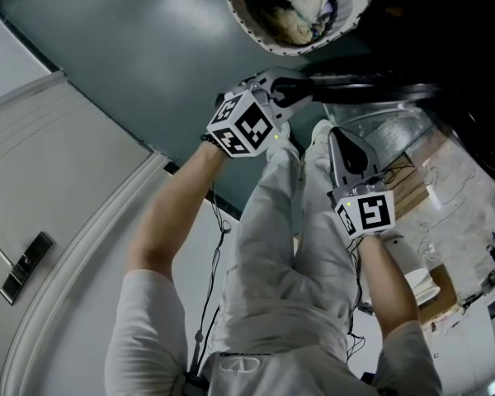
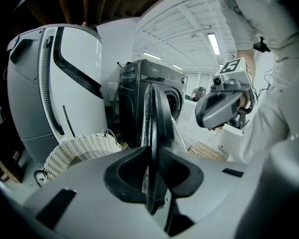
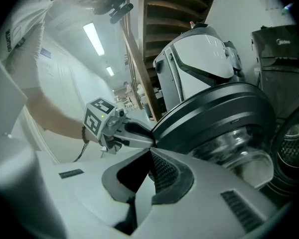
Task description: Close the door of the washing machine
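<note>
We see door (image 2: pixel 155 114) edge-on in left gripper view, long axis upright, swung out from dark washing machine (image 2: pixel 134 81). Drum opening partly hidden behind door. Left gripper (image 2: pixel 150 156) pinches door rim between its 2 fingers. Right gripper (image 3: pixel 148 156): fingers pressed together, empty, door rim just beyond fingertips; whether they touch, we cannot tell.

1. The head view is dim and bluish; its upper right sinks into black shadow.
2. In the left gripper view, ceiling strip lights (image 2: pixel 213 43) glare white; fisheye bends edges, corners go dark.
3. The right gripper view is hazy, overexposed left; highlights glint on the washing machine door (image 3: pixel 229 128).
</note>
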A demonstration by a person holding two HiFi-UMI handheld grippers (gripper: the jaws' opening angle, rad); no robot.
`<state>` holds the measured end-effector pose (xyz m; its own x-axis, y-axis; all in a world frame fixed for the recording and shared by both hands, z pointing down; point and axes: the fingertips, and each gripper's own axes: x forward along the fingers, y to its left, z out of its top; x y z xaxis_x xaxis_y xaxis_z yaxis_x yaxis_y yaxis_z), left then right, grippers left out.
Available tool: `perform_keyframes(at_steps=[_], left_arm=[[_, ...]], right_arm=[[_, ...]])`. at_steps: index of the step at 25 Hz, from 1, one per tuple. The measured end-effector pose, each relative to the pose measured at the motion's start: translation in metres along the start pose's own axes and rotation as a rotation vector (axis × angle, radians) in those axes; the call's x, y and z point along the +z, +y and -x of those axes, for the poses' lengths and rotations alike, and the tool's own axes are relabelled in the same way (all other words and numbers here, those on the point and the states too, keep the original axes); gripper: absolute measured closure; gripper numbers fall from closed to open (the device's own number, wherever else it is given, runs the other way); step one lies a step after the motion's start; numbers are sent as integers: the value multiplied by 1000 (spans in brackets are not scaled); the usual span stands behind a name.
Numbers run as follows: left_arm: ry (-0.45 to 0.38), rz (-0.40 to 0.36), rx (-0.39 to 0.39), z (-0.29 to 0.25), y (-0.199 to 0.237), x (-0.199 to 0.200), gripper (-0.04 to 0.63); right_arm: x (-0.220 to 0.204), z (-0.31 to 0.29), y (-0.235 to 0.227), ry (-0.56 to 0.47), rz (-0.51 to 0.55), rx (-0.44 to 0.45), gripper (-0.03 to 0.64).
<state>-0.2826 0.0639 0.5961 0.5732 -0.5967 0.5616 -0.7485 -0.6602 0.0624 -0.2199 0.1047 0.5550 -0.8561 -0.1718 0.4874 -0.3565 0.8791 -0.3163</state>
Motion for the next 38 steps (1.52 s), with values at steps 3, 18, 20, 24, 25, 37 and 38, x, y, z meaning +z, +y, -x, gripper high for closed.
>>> perform_keyframes(at_steps=[3, 18, 20, 24, 25, 37, 38], left_arm=[[8, 6, 8, 0, -6, -1, 528], [43, 98, 76, -6, -61, -2, 526], [53, 112, 78, -7, -71, -2, 526], [66, 138, 87, -12, -85, -1, 525], [69, 143, 90, -13, -88, -1, 523], [122, 192, 143, -22, -125, 3, 523], [125, 199, 149, -24, -129, 4, 523]], right_arm=[[-7, 5, 2, 6, -7, -2, 606], [-51, 53, -3, 10, -160, -147, 606], [-58, 59, 0, 12, -178, -162, 606], [-70, 69, 0, 6, -194, -192, 606], [-73, 71, -1, 3, -195, -202, 606], [-108, 111, -10, -23, -269, -334, 606], [-113, 115, -10, -23, -281, -346, 606]])
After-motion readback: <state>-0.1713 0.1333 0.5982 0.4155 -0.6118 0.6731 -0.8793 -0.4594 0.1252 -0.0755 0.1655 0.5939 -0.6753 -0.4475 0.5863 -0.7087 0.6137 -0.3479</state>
